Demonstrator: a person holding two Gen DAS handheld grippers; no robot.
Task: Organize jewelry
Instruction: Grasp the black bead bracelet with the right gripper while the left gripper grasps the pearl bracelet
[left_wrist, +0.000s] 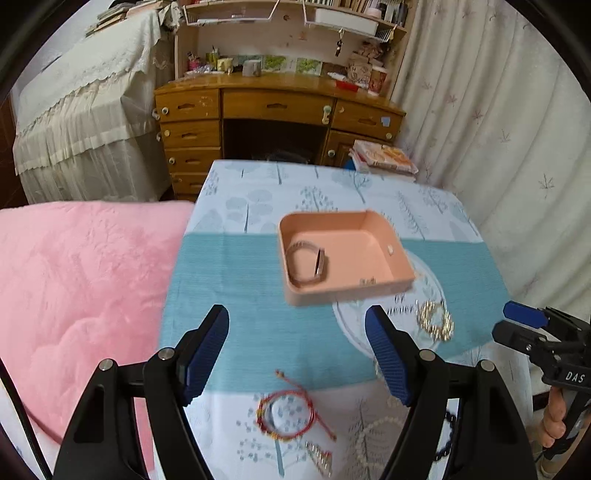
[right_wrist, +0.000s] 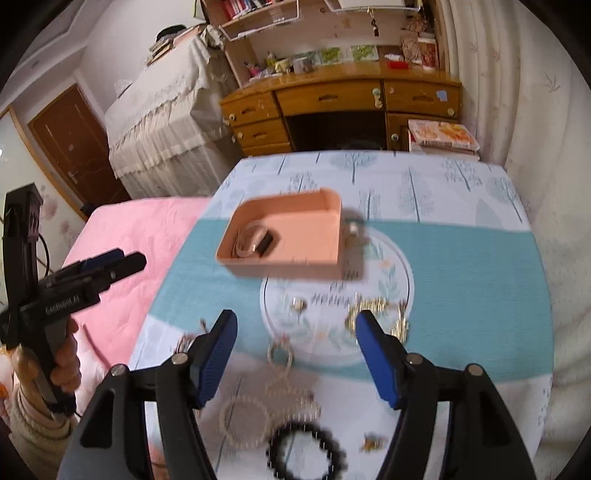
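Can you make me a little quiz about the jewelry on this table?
1. True or false: the pink tray already holds a bracelet.
2. Which lies nearest the camera in the right wrist view? A red string bracelet, B black bead bracelet, C gold chain.
3. Fill in: the left hand-held gripper holds ____.

Key: 1 true; 2 B; 3 nothing, its jaws stand open.

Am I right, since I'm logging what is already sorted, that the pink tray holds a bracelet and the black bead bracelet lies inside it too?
Not quite. The pink tray does hold a bracelet, but the black bead bracelet is not in it: the right wrist view shows it lying on the tablecloth, near the camera, beside a pearl necklace.
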